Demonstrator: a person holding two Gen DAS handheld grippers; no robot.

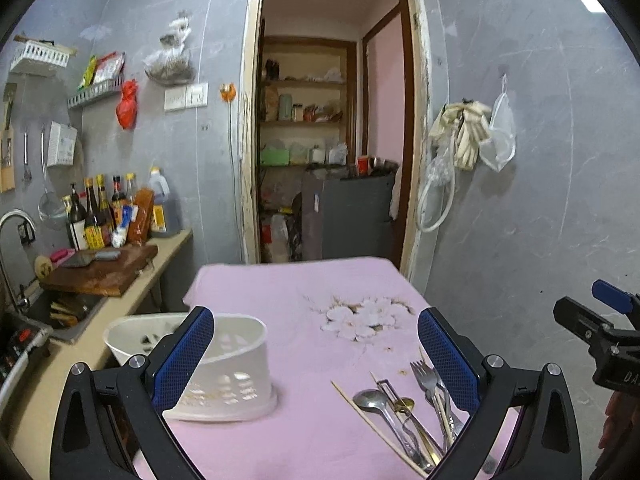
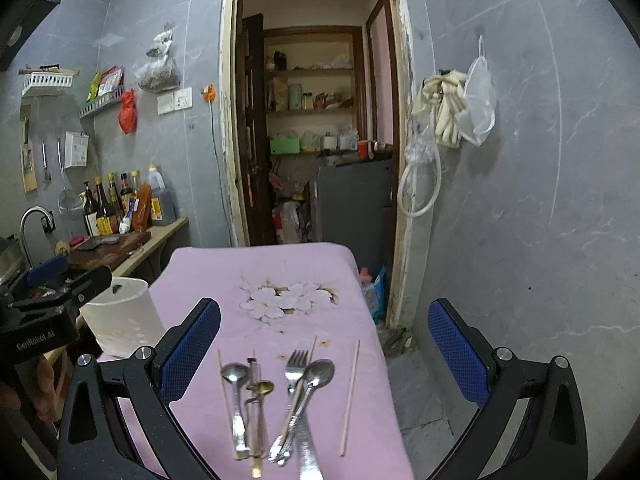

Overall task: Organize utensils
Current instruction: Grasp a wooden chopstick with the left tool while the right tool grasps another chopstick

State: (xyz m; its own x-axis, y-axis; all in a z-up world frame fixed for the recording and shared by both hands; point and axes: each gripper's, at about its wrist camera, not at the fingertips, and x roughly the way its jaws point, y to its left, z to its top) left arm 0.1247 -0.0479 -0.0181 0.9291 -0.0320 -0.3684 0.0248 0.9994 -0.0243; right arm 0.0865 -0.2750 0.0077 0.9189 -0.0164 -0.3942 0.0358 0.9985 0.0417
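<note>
The counter (image 2: pixel 208 276), draped in pink cloth, is cut off at the lower frame edges in both views. The white holder (image 1: pixel 224 364) is partly hidden behind the left tool (image 1: pixel 316 356), at about 10 o'clock from it. The utensils (image 2: pixel 276 396) are seen heaped between the fingers of the right tool (image 2: pixel 324 344), at 6 o'clock; their handle ends are blurred. A lone chopstick (image 2: pixel 350 396) lies at 5 o'clock. Both tools are held spread wide, nothing gripped.

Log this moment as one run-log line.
left tool: open, empty | right tool: open, empty | utensils: loose on pink cloth | white holder: upright, nothing visible inside
</note>
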